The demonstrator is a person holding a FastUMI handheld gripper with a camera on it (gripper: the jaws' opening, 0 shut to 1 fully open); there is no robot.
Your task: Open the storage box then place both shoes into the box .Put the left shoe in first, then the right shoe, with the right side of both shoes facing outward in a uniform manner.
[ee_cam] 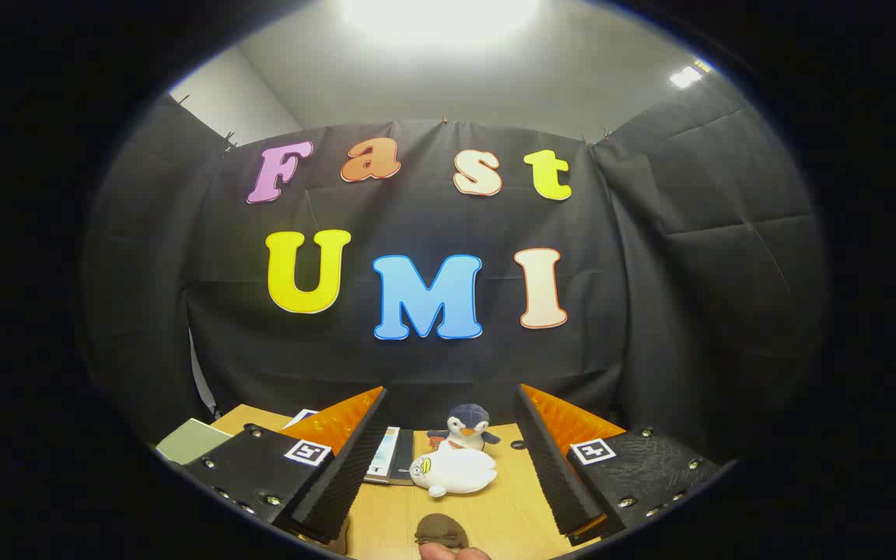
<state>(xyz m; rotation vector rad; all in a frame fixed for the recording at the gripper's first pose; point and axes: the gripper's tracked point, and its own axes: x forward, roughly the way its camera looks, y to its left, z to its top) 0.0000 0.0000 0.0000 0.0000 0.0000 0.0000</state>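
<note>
Ahead, hand-held gripper [448,467] spread, plush penguin [465,426]

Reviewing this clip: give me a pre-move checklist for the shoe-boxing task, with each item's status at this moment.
1. Gripper open, nothing held: ok, fingers apart.
2. Storage box located: cannot tell.
3. Shoes located: cannot tell; a dark brown object lies near the fingers, identity unclear.
4. Clutter ahead: not ok, white plush seal and penguin plush sit on the wooden table between the fingers.
5. Books lie beside the left finger: not ok.
</note>
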